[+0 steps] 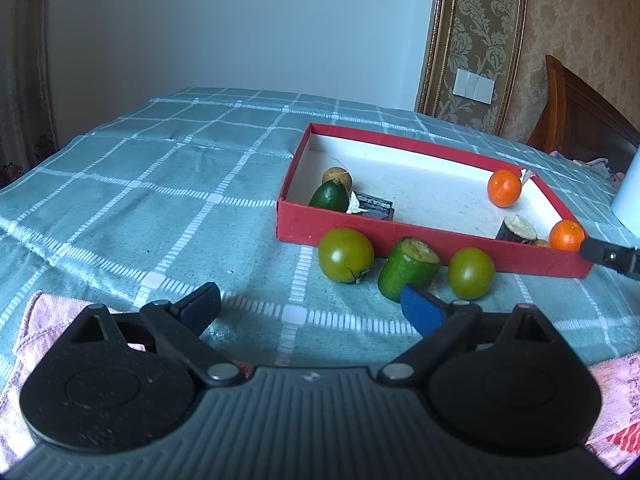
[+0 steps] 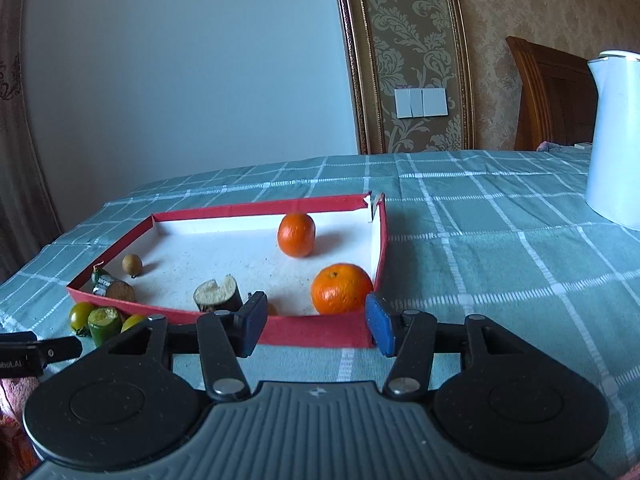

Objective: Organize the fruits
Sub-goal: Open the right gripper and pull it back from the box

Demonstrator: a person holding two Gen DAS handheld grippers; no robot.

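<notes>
The red box [image 2: 320,334] sits on the checked cloth [image 1: 160,184] holding two oranges, one [image 2: 341,289] in its near right corner and one [image 2: 296,235] farther back, plus dark cut pieces [image 2: 218,294] and what may be a small brown fruit [image 2: 132,265] at the left. Outside its near wall lie two green tomatoes [image 1: 346,255] [image 1: 471,273] with a cut cucumber [image 1: 408,272] between them. The left gripper [image 1: 312,306] is wide open and empty near these; the right gripper [image 2: 316,322] is partly open, empty, just short of the box.

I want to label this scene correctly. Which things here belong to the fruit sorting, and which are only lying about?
Job: red box; two oranges; two green tomatoes; cut green piece.
Lying about: white kettle; checked cloth; pink towel.
</notes>
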